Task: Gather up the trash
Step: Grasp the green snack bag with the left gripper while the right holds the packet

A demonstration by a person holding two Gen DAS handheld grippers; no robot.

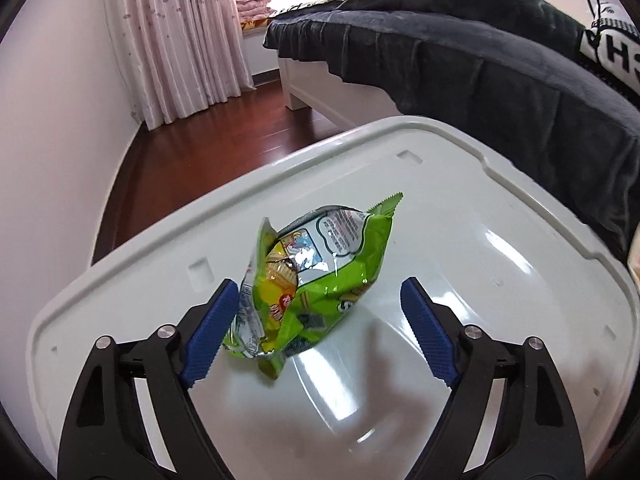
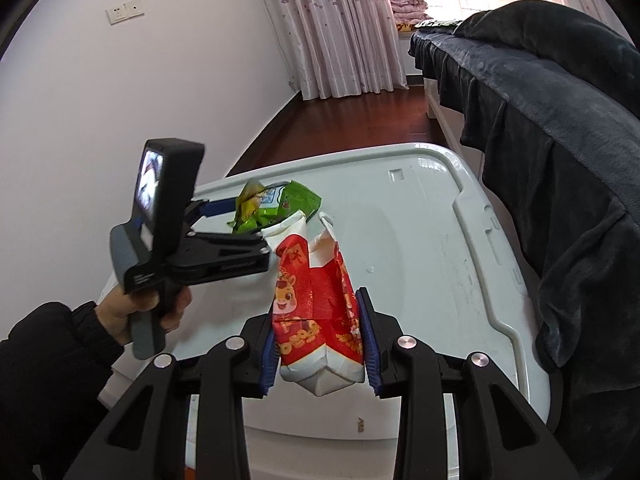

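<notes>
A crumpled green snack wrapper lies on the white plastic bin lid. My left gripper is open, its blue pads on either side of the wrapper, the left pad touching the wrapper's edge. My right gripper is shut on a red and white paper carton with a cartoon print, held upright above the lid. In the right wrist view the left gripper reaches in from the left around the green wrapper.
A bed with a dark blanket stands close on the right of the bin. Dark red wooden floor and a white wall lie to the left. Pink curtains hang at the back.
</notes>
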